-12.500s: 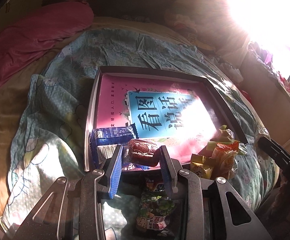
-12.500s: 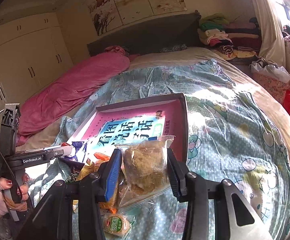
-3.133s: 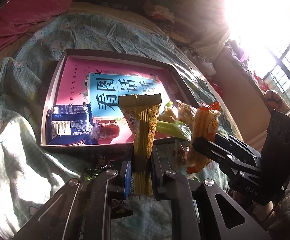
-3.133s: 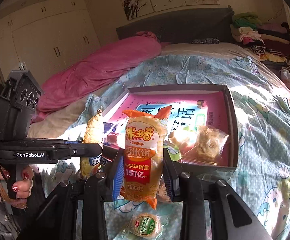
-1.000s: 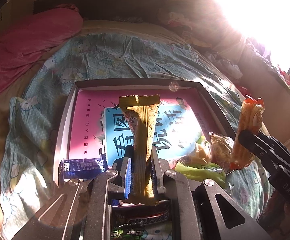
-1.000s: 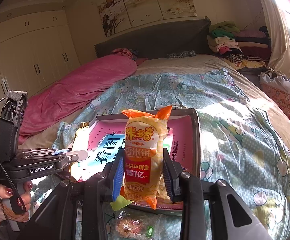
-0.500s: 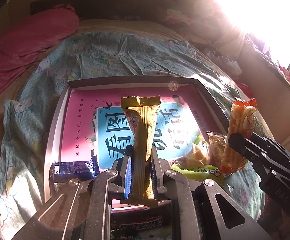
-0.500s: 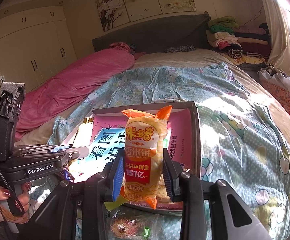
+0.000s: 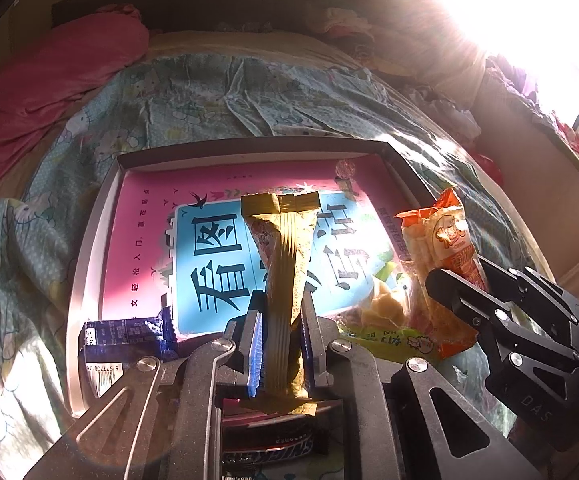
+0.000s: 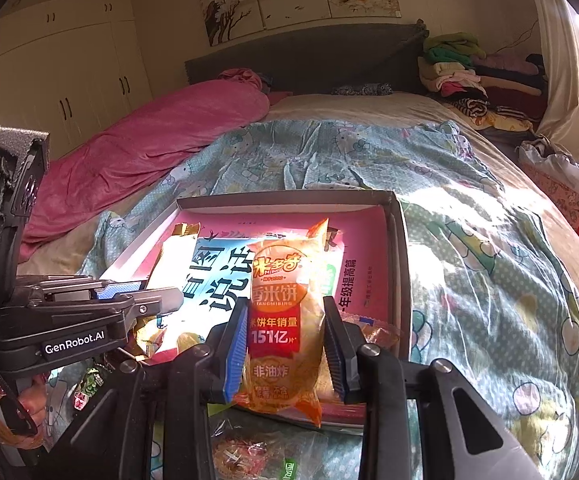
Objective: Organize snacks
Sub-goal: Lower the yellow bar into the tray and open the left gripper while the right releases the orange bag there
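- Tall crinkled snack packet [image 9: 285, 280], centre frame, was golden yellow.
- Rice-cracker bag [image 10: 283, 320] was orange with a red band.
- Rumpled bed quilt [image 10: 489, 260] was teal, cartoon-cat printed.

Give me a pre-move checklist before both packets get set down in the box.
1. Left gripper shut on the gold packet: ok.
2. Right gripper shut on the orange packet: ok.
3. Both packets above the box: ok.
4. Bare room on the book inside the box, far half: ok.
5. Grippers apart from each other: ok, a gap shows in both views.
6. Loose snacks below the grippers, such as the Snickers bar, safe from snagging: cannot tell.
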A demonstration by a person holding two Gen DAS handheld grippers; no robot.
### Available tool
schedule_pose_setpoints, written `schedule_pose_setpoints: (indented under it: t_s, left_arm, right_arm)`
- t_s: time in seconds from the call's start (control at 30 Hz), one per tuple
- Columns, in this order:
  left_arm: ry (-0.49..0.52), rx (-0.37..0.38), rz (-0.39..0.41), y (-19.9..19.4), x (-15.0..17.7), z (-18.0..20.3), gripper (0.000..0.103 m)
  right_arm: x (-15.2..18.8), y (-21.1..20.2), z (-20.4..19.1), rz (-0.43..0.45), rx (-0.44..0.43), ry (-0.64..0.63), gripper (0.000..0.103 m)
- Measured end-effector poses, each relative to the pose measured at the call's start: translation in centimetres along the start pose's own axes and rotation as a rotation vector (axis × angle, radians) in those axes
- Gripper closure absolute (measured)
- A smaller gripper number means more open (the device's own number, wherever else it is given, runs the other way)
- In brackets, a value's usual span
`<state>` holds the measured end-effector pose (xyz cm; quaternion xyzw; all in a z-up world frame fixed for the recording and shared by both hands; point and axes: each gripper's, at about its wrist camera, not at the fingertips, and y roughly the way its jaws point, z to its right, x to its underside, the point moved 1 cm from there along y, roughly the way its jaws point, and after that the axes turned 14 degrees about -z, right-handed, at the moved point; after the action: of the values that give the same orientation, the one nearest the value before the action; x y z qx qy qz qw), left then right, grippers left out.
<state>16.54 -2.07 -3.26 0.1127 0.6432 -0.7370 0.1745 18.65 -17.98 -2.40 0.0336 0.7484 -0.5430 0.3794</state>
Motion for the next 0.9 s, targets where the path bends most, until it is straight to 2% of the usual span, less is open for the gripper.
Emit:
schedule_pose_setpoints:
  t_s: [0.9]
  left_arm:
    - [-0.008,-0.038,-0.038,1.4,0.0,0.2,0.087]
  right_arm:
    - [0.2,1.2,-1.1,-0.023,0.05,-0.078,0.068]
